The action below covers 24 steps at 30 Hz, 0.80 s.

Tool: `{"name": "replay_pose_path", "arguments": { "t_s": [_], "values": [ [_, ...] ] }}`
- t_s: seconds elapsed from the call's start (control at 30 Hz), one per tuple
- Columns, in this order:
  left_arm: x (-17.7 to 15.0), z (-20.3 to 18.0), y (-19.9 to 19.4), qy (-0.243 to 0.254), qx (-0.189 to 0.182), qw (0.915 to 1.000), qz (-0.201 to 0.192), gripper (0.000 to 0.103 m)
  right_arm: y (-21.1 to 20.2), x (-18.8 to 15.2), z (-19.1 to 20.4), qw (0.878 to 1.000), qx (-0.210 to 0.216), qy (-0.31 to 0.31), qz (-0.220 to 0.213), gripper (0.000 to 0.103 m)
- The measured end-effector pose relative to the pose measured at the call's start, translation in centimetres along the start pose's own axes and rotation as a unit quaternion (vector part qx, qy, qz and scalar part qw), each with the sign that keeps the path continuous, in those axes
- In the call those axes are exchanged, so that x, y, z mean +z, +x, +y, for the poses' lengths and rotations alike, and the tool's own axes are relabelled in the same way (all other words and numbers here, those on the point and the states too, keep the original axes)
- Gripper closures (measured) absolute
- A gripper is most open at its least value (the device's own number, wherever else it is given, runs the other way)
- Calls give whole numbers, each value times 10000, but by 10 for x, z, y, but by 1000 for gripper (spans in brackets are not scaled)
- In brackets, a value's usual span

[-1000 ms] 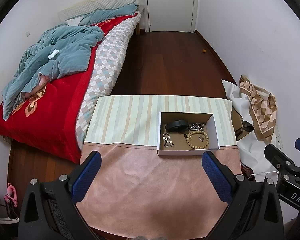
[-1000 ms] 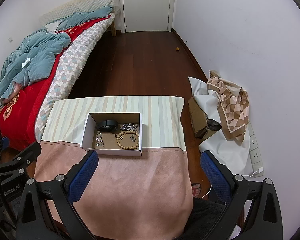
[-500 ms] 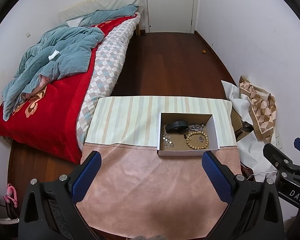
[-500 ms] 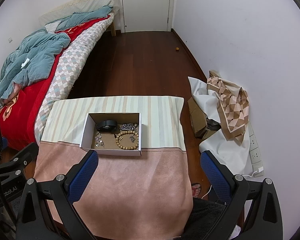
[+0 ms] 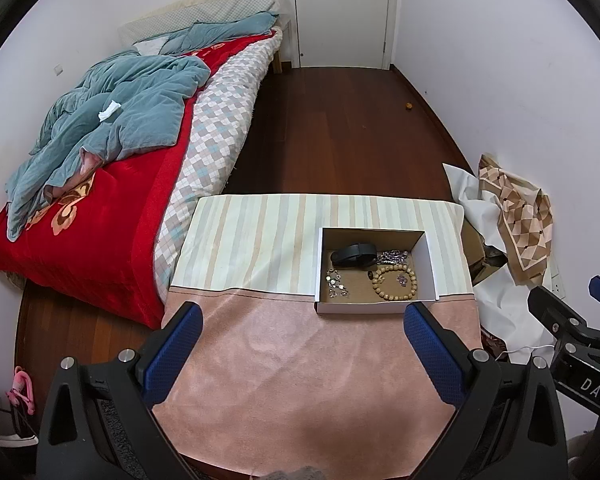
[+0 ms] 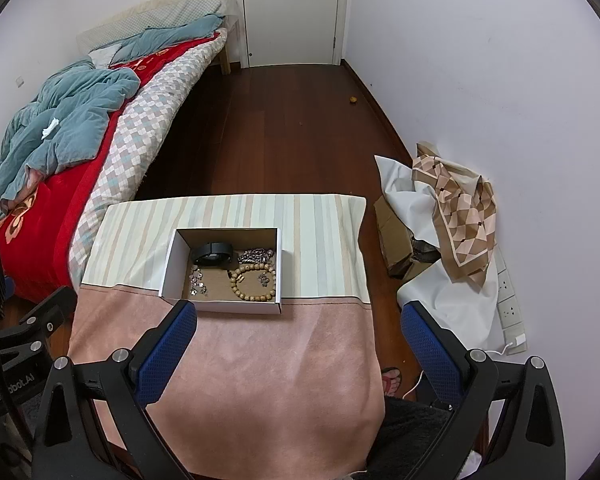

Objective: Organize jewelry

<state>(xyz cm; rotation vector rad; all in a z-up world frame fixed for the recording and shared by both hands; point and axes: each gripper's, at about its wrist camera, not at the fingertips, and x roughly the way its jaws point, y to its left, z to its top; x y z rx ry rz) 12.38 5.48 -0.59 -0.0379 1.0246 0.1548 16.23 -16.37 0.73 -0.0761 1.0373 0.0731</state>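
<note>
Both the left hand-held gripper (image 5: pixel 302 344) and the right hand-held gripper (image 6: pixel 298 336) hang wide open and empty above the desk's (image 5: pixel 300 380) near edge. The jewelry box (image 5: pixel 376 308) sits toward the desk's far right, holding a bead bracelet (image 5: pixel 394 282), a black band (image 5: pixel 354 255) and small trinkets (image 5: pixel 336 284).

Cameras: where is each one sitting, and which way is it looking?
Left wrist: sits on the left gripper, above the near end of the table, looking across it to the box, bed and door; its own blue fingers show, plus the right gripper at the right edge.
Right wrist: sits on the right gripper, facing the same way from further right; its own fingers show, the left gripper at the left edge.
Both share the box, the bead bracelet, bed and door.
</note>
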Motion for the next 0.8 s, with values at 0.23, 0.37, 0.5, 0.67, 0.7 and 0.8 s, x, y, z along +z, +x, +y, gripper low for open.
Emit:
{"name": "replay_pose_path", "arguments": {
  "t_s": [0.23, 0.37, 0.5, 0.67, 0.7, 0.8],
  "values": [
    [1, -2, -2, -12, 10, 10000, -11, 0, 0, 1, -1, 10000, 8, 3, 1, 0],
    [1, -2, -2, -14, 11, 10000, -9, 0, 0, 1, -1, 10000, 9, 8, 5, 0],
    [0, -2, -2, -15, 7, 10000, -10, 0, -1, 1, -1, 10000, 1, 4, 2, 0],
    [0, -3, -3, -16, -30, 10000, -9, 0, 0, 1, -1, 10000, 2, 3, 0, 0],
    [0, -3, -3, -29, -42, 10000, -15, 0, -1, 1, -1, 10000, 8, 2, 6, 0],
    [-1, -5, -6, -62, -33, 10000, -40, 0, -1, 1, -1, 10000, 7, 4, 3, 0]
  ]
}}
